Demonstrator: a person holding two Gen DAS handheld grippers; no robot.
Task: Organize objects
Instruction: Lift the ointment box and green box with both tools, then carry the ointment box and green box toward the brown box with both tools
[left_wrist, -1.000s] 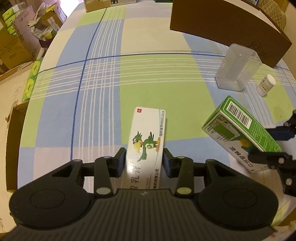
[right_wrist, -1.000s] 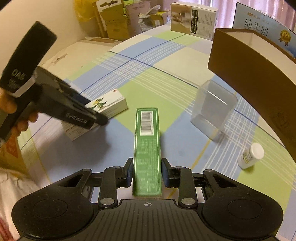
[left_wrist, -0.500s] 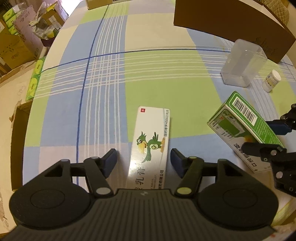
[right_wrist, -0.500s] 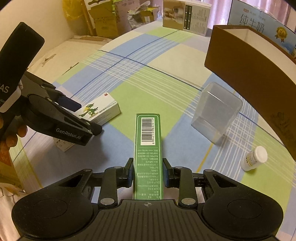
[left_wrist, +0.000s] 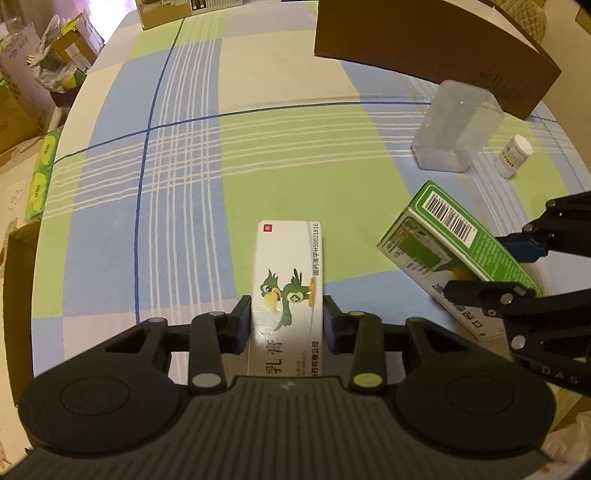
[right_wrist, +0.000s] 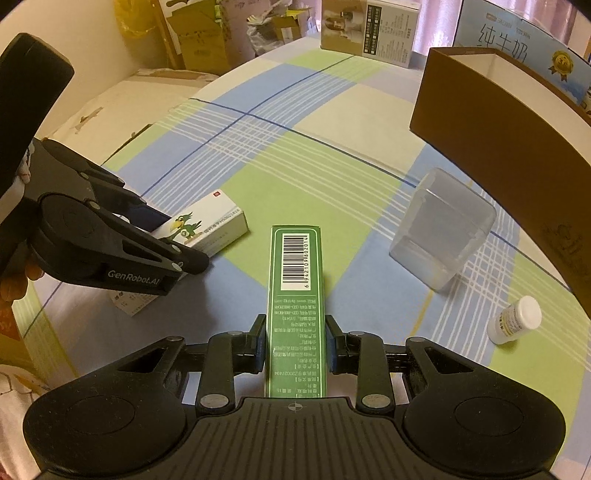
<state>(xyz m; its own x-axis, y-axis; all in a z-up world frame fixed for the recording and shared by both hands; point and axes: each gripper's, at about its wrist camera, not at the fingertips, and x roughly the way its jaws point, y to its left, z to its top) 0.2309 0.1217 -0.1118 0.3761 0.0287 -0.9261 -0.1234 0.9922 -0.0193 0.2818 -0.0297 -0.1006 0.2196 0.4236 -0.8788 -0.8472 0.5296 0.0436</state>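
A white carton with a green bird (left_wrist: 288, 266) lies flat on the checked tablecloth (left_wrist: 184, 184). My left gripper (left_wrist: 287, 314) straddles its near half; the jaws are closing and the pads press its long sides. From the right wrist view the same carton (right_wrist: 207, 229) sits under the left gripper (right_wrist: 177, 240). A green carton with a barcode (right_wrist: 295, 295) is held clear of the cloth, with my right gripper (right_wrist: 295, 332) shut on it. In the left wrist view the green carton (left_wrist: 454, 236) hangs tilted at the right in the right gripper (left_wrist: 491, 267).
A clear plastic container (right_wrist: 443, 229) stands at the right, a small white bottle (right_wrist: 515, 319) lies beside it. A large open brown cardboard box (right_wrist: 517, 129) fills the far right. Another printed box (right_wrist: 369, 33) sits at the table's far edge. Cardboard clutter lies beyond the left edge.
The left jaws spread wide off the white carton, then closed back onto its sides. The right gripper drifted slightly with the green carton.
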